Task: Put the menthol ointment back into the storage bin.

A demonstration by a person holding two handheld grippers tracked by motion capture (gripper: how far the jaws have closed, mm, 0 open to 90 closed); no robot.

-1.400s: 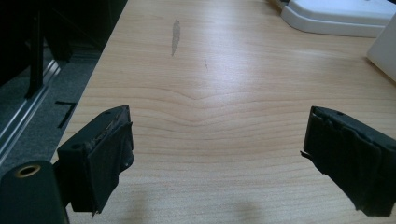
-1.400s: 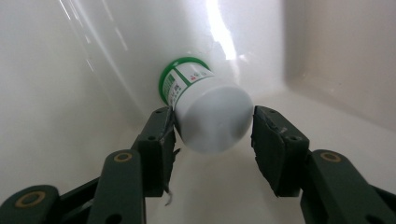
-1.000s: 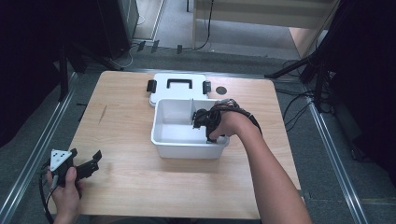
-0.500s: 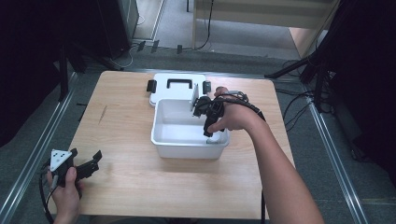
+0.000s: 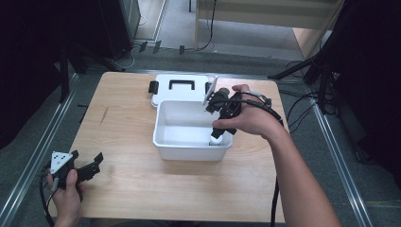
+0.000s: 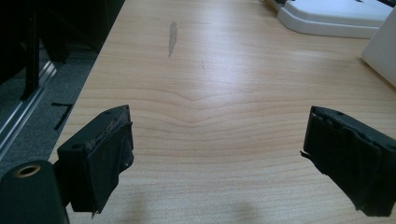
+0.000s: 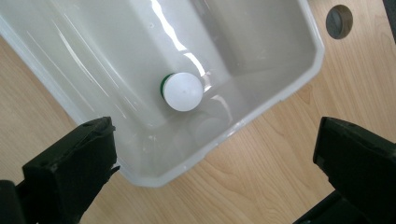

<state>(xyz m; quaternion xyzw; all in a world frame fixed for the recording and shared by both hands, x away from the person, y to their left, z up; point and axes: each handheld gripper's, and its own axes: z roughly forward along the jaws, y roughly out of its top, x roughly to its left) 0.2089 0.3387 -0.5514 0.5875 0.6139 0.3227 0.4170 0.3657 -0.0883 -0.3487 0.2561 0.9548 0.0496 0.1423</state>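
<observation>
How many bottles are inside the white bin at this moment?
1. A white-capped bottle stands in the bin, near its right wall, below the open right hand-held gripper. The near wall may hide others.

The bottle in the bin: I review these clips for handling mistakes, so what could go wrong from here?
1. The bottle stands on end close to the bin corner; a nudge from the right claw, open above it, might topple it.
2. That claw hangs over the bin's rim, so lowering could catch the wall and shift the bin.
3. The lid lies right behind the bin; pushing the bin back might shove it.
</observation>
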